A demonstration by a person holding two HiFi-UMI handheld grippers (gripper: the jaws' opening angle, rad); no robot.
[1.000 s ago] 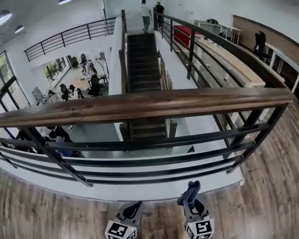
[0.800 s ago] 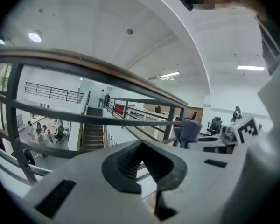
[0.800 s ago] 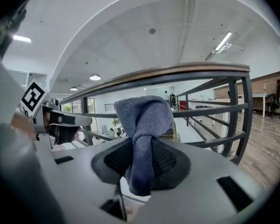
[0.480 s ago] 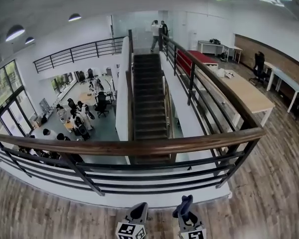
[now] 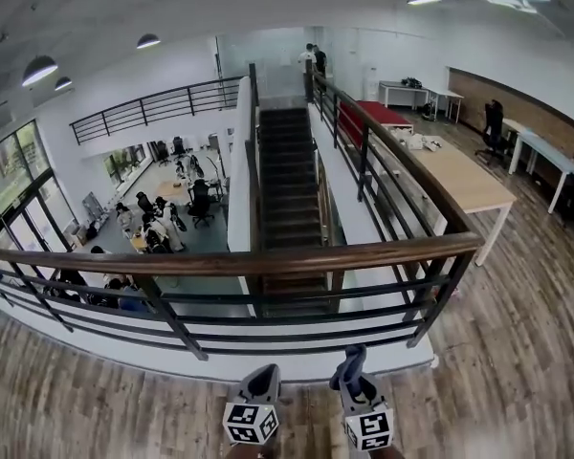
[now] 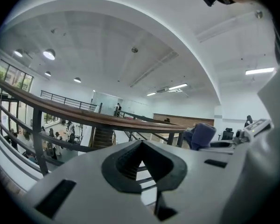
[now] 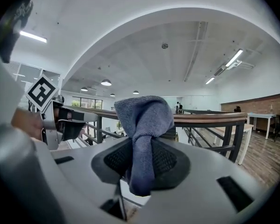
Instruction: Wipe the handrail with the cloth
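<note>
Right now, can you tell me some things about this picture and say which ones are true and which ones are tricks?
1. The right gripper holds a blue cloth. True.
2. The cloth is rubbing the handrail. False: it is apart from the rail, on the near side.
3. The left gripper has its fingers shut on nothing. True.
4. The handrail's top is white. False: it is brown wood over dark bars.

I count two grippers, a left gripper (image 5: 261, 379) and a right gripper (image 5: 356, 363), one blue cloth (image 7: 144, 125), one wooden handrail (image 5: 268, 259), one staircase (image 5: 287, 180) and two people (image 5: 310, 55) (image 5: 320, 61) at its top.
</note>
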